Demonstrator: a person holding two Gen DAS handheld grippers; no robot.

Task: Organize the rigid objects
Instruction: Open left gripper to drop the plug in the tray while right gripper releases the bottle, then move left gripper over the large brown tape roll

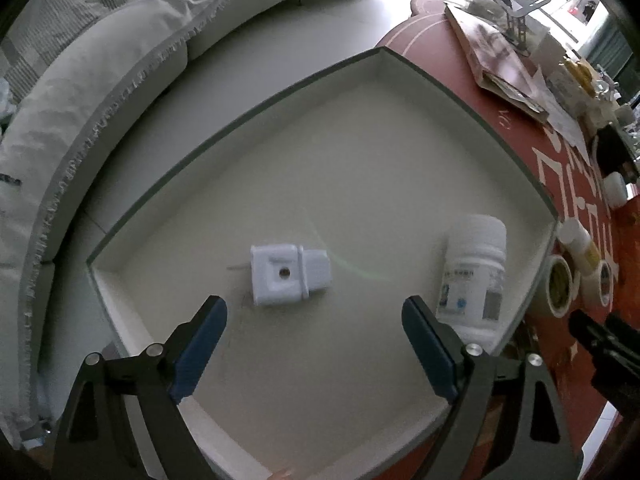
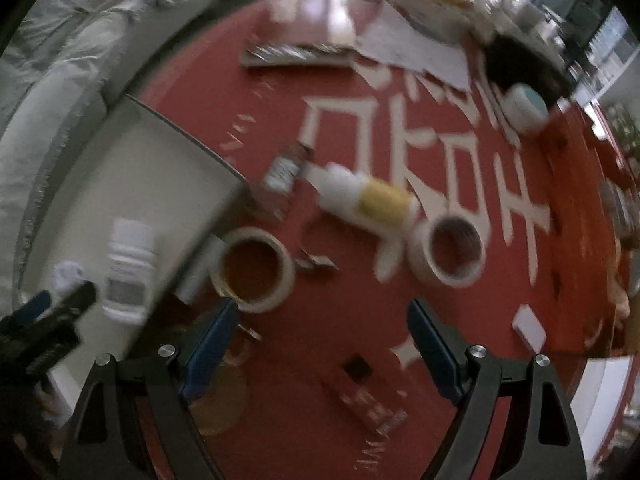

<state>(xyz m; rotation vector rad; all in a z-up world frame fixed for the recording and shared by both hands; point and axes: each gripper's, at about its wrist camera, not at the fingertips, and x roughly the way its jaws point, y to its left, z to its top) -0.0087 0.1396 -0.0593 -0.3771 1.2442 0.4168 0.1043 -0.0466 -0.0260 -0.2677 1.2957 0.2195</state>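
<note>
A white plastic plug adapter [image 1: 290,274] and white pill bottle [image 1: 474,276] lie in the shallow grey tray [image 1: 280,98]; tape rolls [image 2: 254,268] and a yellow-banded bottle [image 2: 368,198] remain on the red surface [image 2: 344,320]. Both the left hand-held gripper [image 1: 314,346] and right hand-held gripper [image 2: 320,350] gape empty.

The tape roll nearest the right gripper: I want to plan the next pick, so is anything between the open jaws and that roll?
Nothing visible blocks it. The right gripper hangs open above the red table, and the tape roll lies just ahead of its left finger, beside the box. The view is blurred, so small clutter could be missed.
</note>
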